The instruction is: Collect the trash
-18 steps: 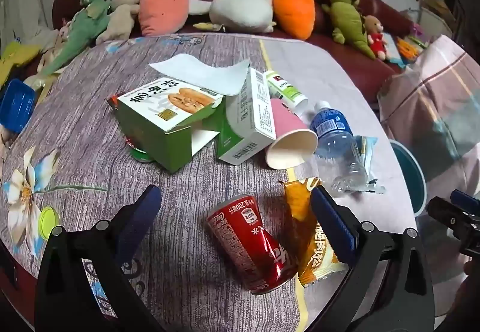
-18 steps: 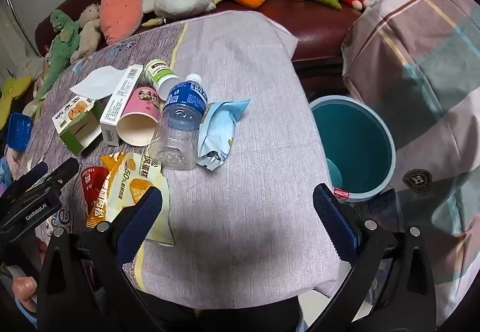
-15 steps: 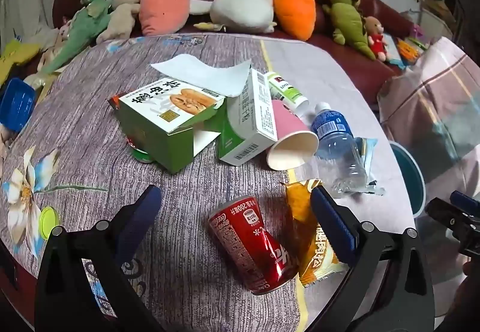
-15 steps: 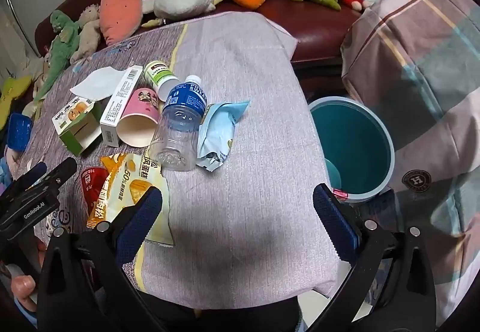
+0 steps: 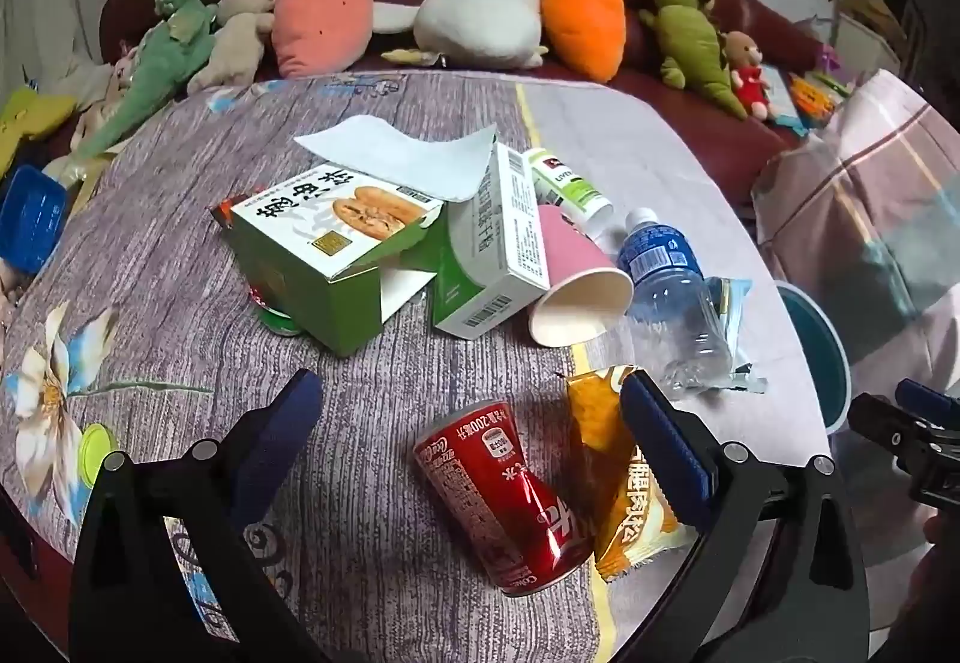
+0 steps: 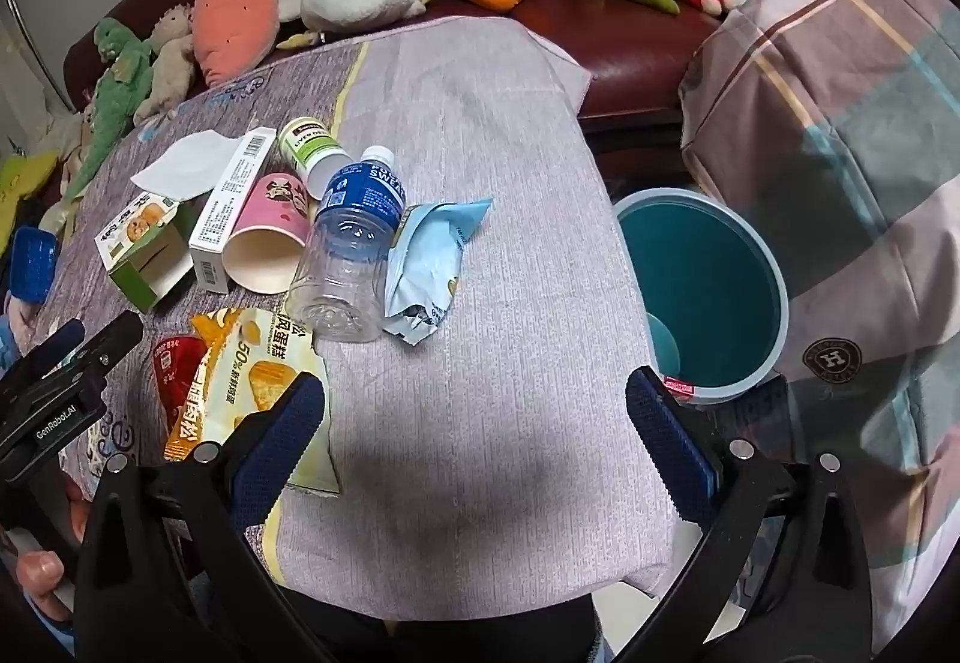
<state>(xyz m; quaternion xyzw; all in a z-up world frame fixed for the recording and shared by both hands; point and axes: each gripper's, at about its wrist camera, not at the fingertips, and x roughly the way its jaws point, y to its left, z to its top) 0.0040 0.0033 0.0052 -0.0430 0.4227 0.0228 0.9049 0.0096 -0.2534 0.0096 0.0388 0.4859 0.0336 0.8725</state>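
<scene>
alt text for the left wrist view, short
The open left gripper hovers over a red can lying on its side on a cluttered table, a yellow snack packet beside it. Behind lie a green box, pink cup and clear bottle.

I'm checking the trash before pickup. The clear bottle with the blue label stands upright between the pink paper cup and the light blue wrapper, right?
Not quite. The bottle lies on its side, cap pointing toward the sofa, as the right wrist view shows. The rest holds: it is between the pink paper cup and the light blue wrapper.
</scene>
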